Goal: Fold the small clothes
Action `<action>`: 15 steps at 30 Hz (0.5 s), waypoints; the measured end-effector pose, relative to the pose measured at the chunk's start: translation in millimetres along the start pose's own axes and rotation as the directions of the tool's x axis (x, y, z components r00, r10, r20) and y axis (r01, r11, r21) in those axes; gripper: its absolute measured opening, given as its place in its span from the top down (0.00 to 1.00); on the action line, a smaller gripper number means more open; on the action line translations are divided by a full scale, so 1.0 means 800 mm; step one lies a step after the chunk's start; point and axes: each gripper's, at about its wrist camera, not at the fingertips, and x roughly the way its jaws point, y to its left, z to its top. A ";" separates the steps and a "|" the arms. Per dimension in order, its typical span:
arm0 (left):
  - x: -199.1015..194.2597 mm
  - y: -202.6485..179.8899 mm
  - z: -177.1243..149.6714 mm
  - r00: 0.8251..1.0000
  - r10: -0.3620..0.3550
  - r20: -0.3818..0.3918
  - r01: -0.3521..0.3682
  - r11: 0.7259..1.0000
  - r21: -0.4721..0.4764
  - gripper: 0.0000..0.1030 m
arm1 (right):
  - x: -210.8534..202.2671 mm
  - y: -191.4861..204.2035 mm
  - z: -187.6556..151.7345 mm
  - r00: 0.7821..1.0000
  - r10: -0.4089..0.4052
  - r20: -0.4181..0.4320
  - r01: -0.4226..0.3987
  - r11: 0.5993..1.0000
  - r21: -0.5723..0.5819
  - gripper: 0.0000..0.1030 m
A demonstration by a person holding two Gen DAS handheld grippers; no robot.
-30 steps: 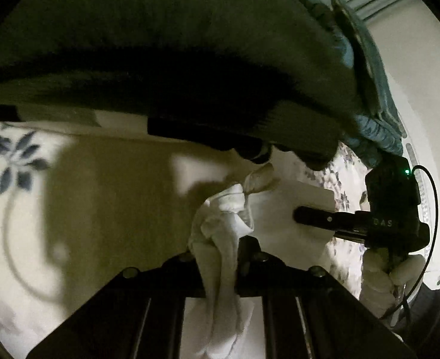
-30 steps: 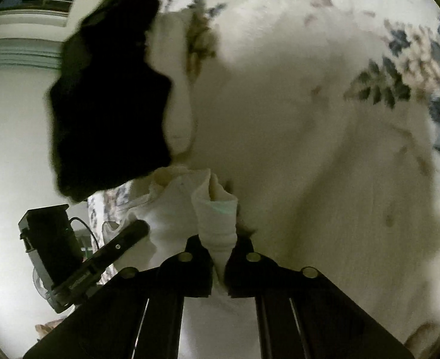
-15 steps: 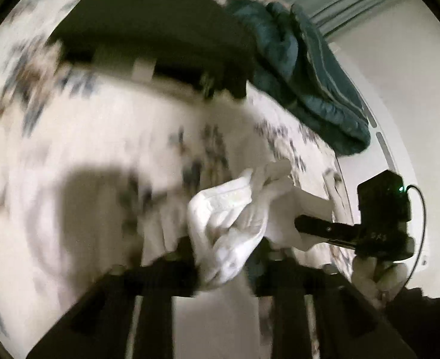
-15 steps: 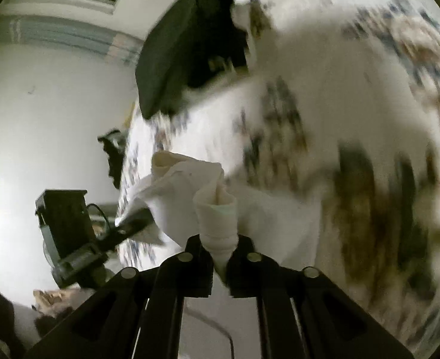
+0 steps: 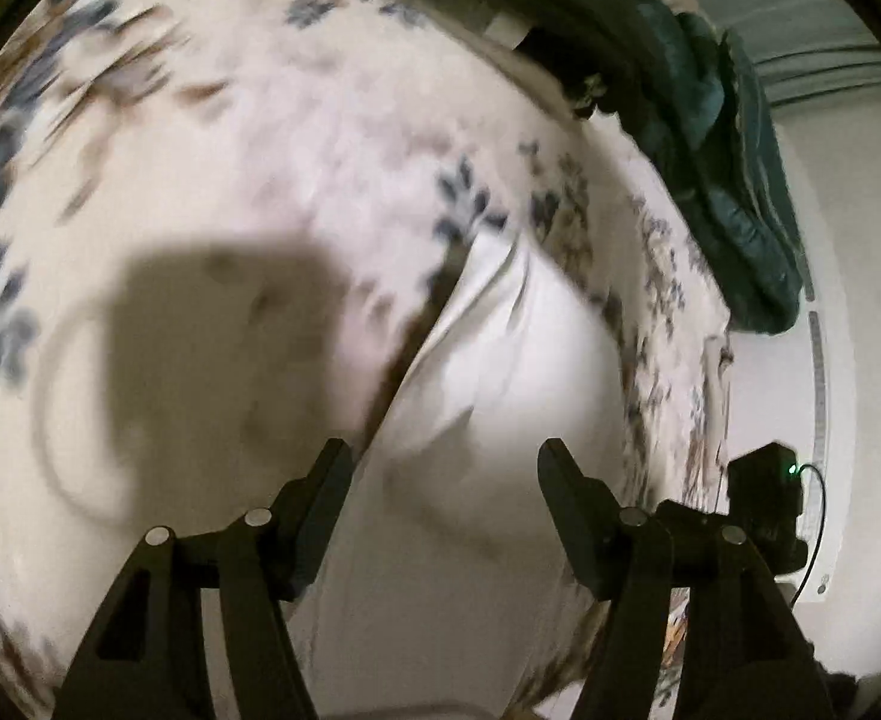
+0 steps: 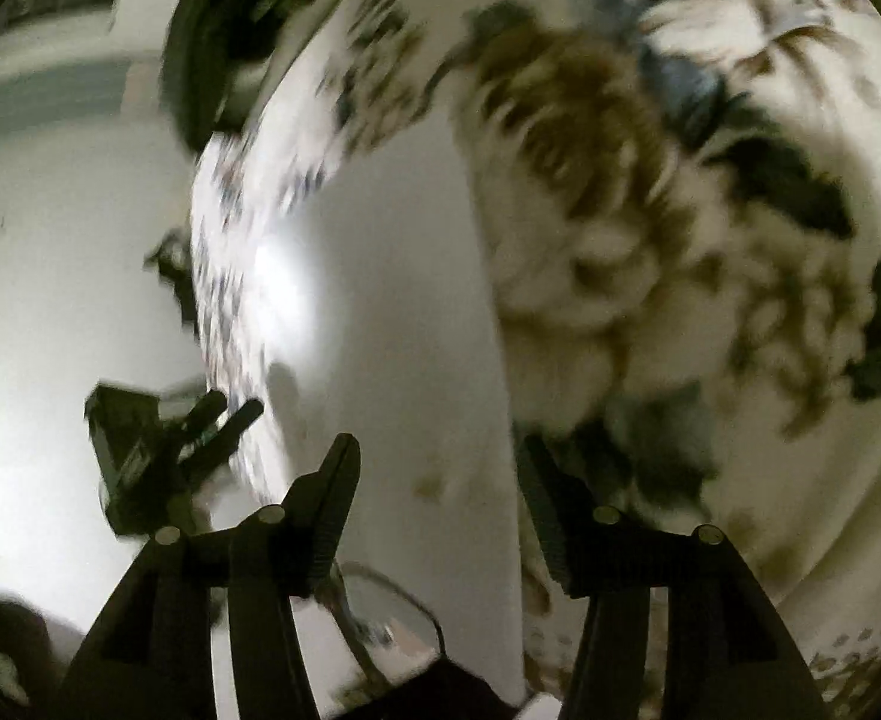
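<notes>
Left gripper [image 5: 443,468]: fingers spread wide, grasping nothing, above the white garment.
Right gripper [image 6: 437,465]: fingers likewise parted and empty, over the same cloth.
White garment [image 5: 500,372]: lies flat on the floral bedsheet [image 5: 200,138], its creased edge running up between the left gripper's fingers (both views are blurred).
Dark teal blanket [image 5: 734,198]: bunched at the bed's far edge.
Black clothing [image 6: 212,30]: beyond the sheet.
</notes>
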 end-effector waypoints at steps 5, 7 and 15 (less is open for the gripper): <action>0.058 -0.012 0.029 0.996 0.076 -0.043 -0.073 0.995 0.067 0.40 | 0.029 -0.007 0.017 0.999 -0.048 0.020 0.046 0.995 0.083 0.45; 0.078 -0.013 0.022 0.987 0.133 -0.090 -0.123 0.987 0.106 0.40 | 0.056 0.000 0.011 0.985 -0.170 -0.037 0.171 0.984 0.040 0.45; 0.007 -0.007 -0.039 0.990 0.082 -0.115 -0.069 0.992 0.108 0.40 | 0.030 0.005 -0.054 0.988 -0.148 -0.040 0.152 0.981 0.122 0.45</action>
